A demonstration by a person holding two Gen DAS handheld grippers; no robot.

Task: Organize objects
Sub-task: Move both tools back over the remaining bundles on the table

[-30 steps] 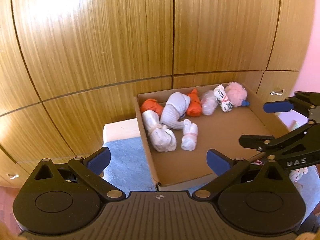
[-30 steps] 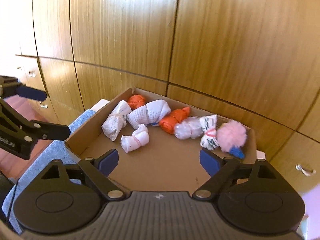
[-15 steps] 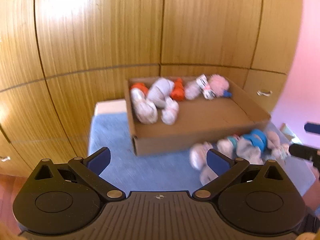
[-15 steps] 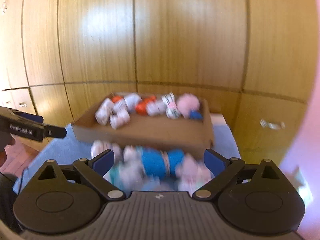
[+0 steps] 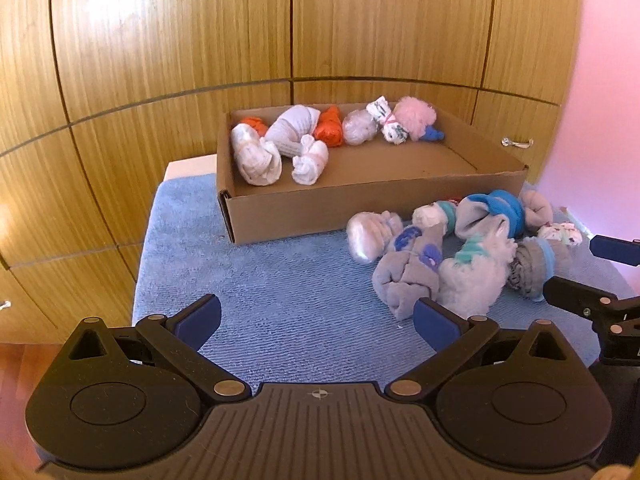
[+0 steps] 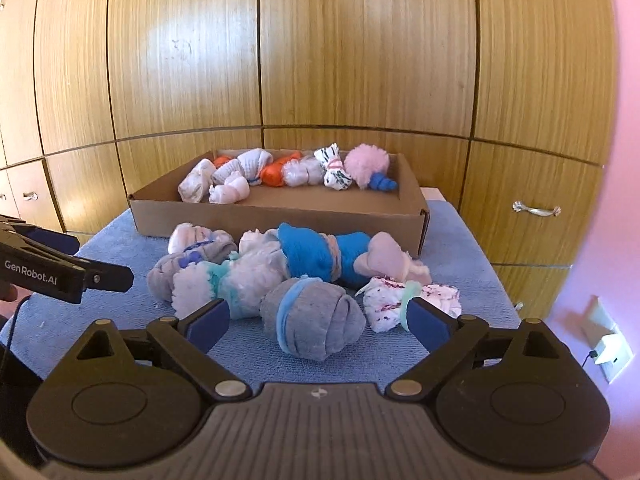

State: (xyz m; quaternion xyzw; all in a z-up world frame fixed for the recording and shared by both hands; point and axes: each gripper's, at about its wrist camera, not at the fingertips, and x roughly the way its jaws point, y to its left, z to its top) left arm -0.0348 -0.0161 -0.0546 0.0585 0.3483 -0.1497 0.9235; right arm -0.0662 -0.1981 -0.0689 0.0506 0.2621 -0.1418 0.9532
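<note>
A cardboard box (image 5: 360, 204) (image 6: 280, 212) sits on a blue towel and holds several rolled socks along its back wall, among them a pink fluffy one (image 6: 366, 164) and an orange one (image 5: 330, 130). A pile of rolled socks lies on the towel in front of the box: a grey roll with a blue band (image 6: 314, 326), a bright blue roll (image 6: 316, 256) (image 5: 496, 210), a white and purple one (image 6: 404, 300), a grey one with purple spots (image 5: 408, 276). My right gripper (image 6: 318, 322) is open, with the grey roll between its fingers. My left gripper (image 5: 316, 320) is open and empty over the towel.
The blue towel (image 5: 260, 280) covers a small table set against wooden cabinet doors (image 6: 320, 60). A pink wall (image 6: 600, 200) with a socket and plug (image 6: 608, 352) stands at the right. Drawer handles (image 6: 536, 210) show on the cabinet.
Both grippers have pulled back and down from over the box. The sock pile in front of the box has come into view, and the right gripper now stands around the grey roll.
</note>
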